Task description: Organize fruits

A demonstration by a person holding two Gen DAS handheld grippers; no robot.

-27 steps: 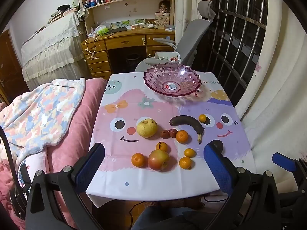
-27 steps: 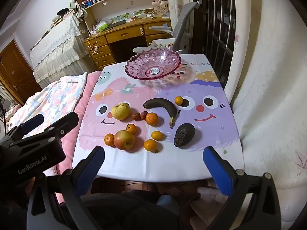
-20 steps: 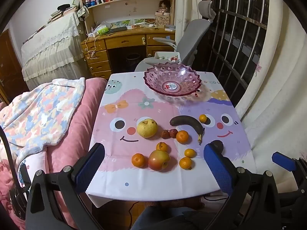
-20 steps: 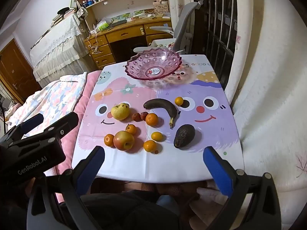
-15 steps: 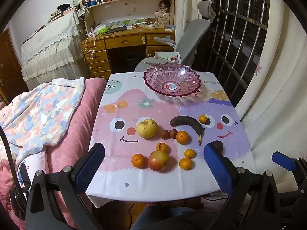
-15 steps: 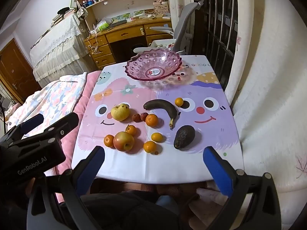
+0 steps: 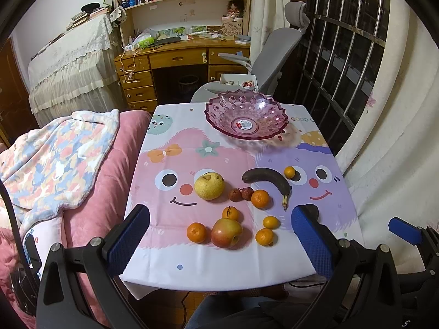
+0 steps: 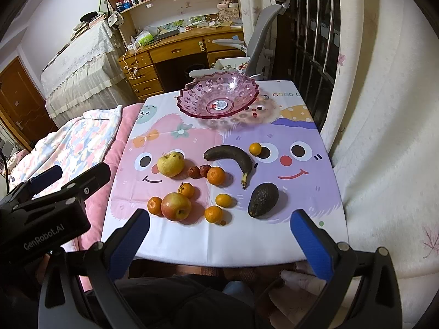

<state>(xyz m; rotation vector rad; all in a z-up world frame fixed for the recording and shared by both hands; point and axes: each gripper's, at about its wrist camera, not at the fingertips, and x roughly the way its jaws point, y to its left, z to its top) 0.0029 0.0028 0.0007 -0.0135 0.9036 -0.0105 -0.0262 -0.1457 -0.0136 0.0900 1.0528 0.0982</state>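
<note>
I have both grippers held above the near edge of the table (image 7: pixel 219 277), angled down at it, and neither one holds anything: the left gripper (image 7: pixel 219 242) has its blue pads spread wide with only tablecloth between them, and the right gripper (image 8: pixel 219 242) stands just as wide and equally empty. The fruit lies loose on the cartoon-face cloth in front of me. From the right wrist view I make out a yellow pear (image 8: pixel 170 164), two small dark red fruits (image 8: pixel 199 171) just beside it that I cannot identify for sure, a blackened banana (image 8: pixel 233 157), an avocado (image 8: pixel 262 199), a red apple (image 8: pixel 176 206) and several small oranges (image 8: pixel 216 175) scattered around them, one of them touching the apple. The pink bowl (image 8: pixel 189 100) sits empty at the far end of the table, well apart from the fruit, with only a sticker showing on its bottom. In the left wrist view the avocado (image 7: pixel 311 209) is almost wholly hidden behind my right-hand pad, so only a dark sliver shows there. The right gripper enters that view only as a blue tip at the right edge, the rest cut off. The table's near edge drops behind my gripper frames, and what lies under it is too dark to read.
</note>
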